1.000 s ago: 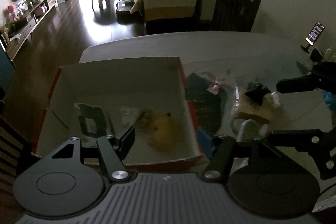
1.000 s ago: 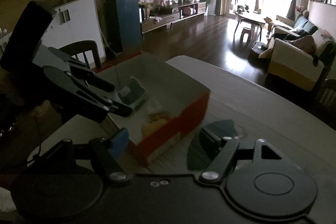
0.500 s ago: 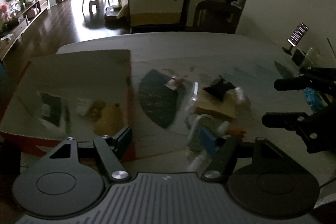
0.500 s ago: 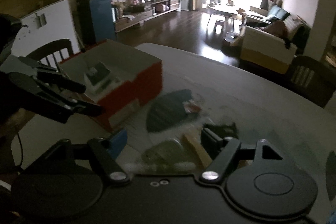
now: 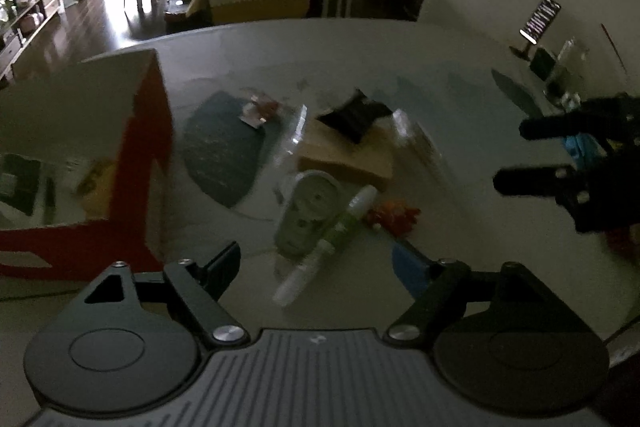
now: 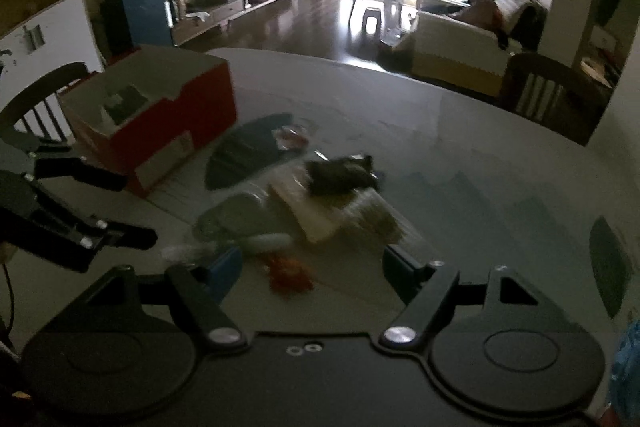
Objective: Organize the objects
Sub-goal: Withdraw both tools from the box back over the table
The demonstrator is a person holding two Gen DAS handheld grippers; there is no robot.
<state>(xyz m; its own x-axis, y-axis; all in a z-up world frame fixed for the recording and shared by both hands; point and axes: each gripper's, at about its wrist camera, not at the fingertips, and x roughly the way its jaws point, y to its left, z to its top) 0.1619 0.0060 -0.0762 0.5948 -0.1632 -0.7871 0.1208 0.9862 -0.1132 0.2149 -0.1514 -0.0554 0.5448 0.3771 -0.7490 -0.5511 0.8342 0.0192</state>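
A red-sided cardboard box (image 5: 132, 163) (image 6: 176, 107) stands at the table's left with a yellow item (image 5: 96, 183) and a dark packet inside. Loose things lie mid-table: a white-green tube (image 5: 332, 239), a pale round container (image 5: 308, 211), a tan flat box (image 5: 348, 155) (image 6: 320, 207) with a black bundle (image 5: 356, 115) (image 6: 340, 171) on it, and a small red-orange piece (image 5: 394, 217) (image 6: 288, 275). My left gripper (image 5: 318, 263) hangs open just before the tube, holding nothing. My right gripper (image 6: 312, 263) is open above the red-orange piece, also holding nothing.
A dark oval mat (image 5: 224, 151) (image 6: 248, 147) lies by the red box, a small wrapper (image 5: 258, 111) on its edge. A phone on a stand (image 5: 538, 23) and small items sit at the far right. Chairs (image 6: 548, 87) stand around the table; a sofa lies beyond.
Both grippers have swung away from the red box toward the loose things mid-table. Both stay open with nothing in them. The box now lies at the left of both views.
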